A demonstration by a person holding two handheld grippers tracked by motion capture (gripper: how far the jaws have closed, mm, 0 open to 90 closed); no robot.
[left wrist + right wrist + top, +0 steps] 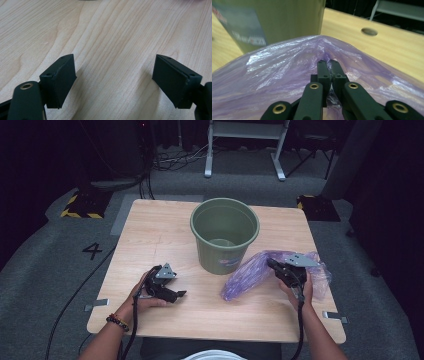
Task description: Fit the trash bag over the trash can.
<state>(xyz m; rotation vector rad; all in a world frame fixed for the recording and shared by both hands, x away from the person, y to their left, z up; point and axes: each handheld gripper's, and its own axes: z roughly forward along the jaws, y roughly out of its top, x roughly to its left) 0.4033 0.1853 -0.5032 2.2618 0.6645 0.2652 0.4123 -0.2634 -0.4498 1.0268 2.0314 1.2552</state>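
A thin purple plastic bag (250,272) lies at the right of the wooden table (160,232), just in front of a green bucket (224,234). My right gripper (272,264) is shut on a pinch of the purple plastic bag (287,72), and the film drapes off to both sides of the right gripper (330,63). The green bucket (274,20) stands upright behind it with a label on its side. My left gripper (180,294) rests on the table at the front left. In its own view the left gripper (113,75) stands open over bare wood with nothing between the jaws.
A round hole (369,31) is cut in the tabletop beyond the bag. Cables trail from both grippers off the front edge. Dark floor, a white frame (245,145) and cables lie behind the table.
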